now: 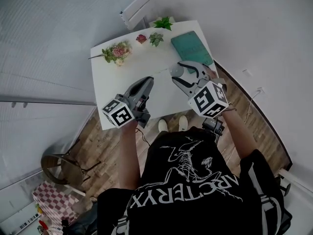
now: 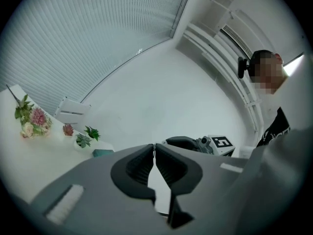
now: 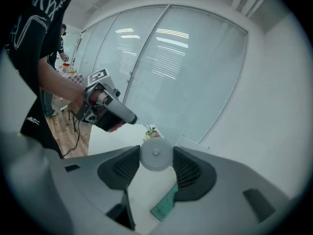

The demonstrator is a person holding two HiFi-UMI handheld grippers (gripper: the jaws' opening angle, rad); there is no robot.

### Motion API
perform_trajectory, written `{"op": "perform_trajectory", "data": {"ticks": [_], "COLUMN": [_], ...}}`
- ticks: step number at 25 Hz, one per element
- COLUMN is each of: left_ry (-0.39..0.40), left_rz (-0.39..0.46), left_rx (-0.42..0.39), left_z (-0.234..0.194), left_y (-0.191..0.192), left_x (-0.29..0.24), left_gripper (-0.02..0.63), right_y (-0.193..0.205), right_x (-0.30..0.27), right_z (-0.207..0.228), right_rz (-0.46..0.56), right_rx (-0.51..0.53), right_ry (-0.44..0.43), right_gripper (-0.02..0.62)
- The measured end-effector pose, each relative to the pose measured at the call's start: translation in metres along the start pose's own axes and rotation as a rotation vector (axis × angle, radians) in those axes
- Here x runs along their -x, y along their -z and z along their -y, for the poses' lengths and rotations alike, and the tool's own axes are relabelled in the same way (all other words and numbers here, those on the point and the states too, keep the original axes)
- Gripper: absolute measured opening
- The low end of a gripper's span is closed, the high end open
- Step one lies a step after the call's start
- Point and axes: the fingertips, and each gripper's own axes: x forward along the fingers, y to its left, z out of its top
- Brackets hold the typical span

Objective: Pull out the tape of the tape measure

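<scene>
A round white tape measure hangs above the white table, and my right gripper is shut on it with one pad on each side of its case. No pulled-out tape shows in any view. My left gripper is a short way to the left of the tape measure, its jaws together at the tips. I see nothing between them. In the right gripper view the left gripper points toward the tape measure without touching it.
A teal notebook lies at the table's far right. A pink flower bunch and small potted plants stand along the far edge. A chair stands on the wooden floor at the lower left.
</scene>
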Motion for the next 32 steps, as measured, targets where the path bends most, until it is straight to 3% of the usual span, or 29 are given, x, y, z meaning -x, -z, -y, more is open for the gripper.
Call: {"op": "perform_trajectory", "data": {"ticks": [17,26,32], "left_ry": [-0.419,-0.489,-0.501], "left_rz": [0.189,0.221,0.132], "left_rx": [-0.006,-0.023,-0.016], "left_z": [-0.086,-0.096,-0.106], "left_y": [-0.073,-0.084,-0.054], "left_x": [0.154,0.183,0.171], "left_gripper": [0.025,0.025,0.026], "right_y": [0.073,0.094,0.092], "right_x": [0.035,0.048,0.022], "right_z": [0.073,0.08,0.047], "right_rz": [-0.125,-0.14,-0.127], "right_rx": [-0.131,-0.222,-0.241], "right_ry": [0.176,0.206,0.109], "right_gripper": [0.218,0.218,0.218]}}
